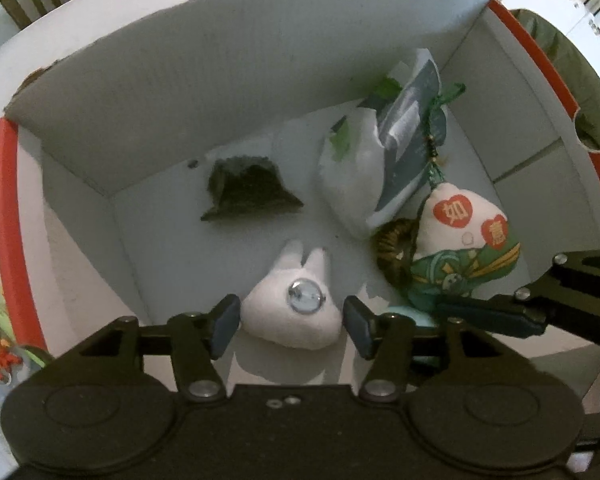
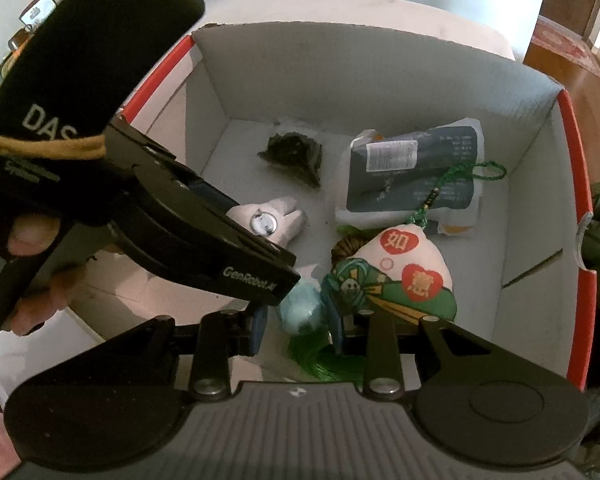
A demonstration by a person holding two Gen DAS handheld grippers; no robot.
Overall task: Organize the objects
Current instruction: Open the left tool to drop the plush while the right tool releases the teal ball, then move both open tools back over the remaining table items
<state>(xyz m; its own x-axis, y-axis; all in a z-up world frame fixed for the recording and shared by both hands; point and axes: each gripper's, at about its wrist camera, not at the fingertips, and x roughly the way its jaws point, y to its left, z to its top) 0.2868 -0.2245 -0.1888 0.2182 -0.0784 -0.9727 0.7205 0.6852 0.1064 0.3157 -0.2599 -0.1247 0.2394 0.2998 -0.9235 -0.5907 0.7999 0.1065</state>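
Cardboard box (image 1: 148, 92), white inside with red edges, sits on a white tabletop (image 2: 340, 4) and holds all the small things. The left gripper (image 1: 292, 318) reaches down into it, jaws spread wide on either side of a white plush toy (image 1: 296, 312) with two ears and a round metal badge; the pads stand just beside the toy, and whether they touch it cannot be told. A dark crumpled pouch (image 1: 248, 192) lies further in on the box floor, near the back wall. To its right lies a white plastic bag with a dark blue packet (image 1: 404, 148). Beside that lies a sachet charm (image 2: 400, 268), white and green with red hearts, on a green cord. The right gripper (image 2: 300, 326) hangs over a pale blue ball (image 2: 302, 312), jaws moderately apart around it, the sachet's green tassel below.
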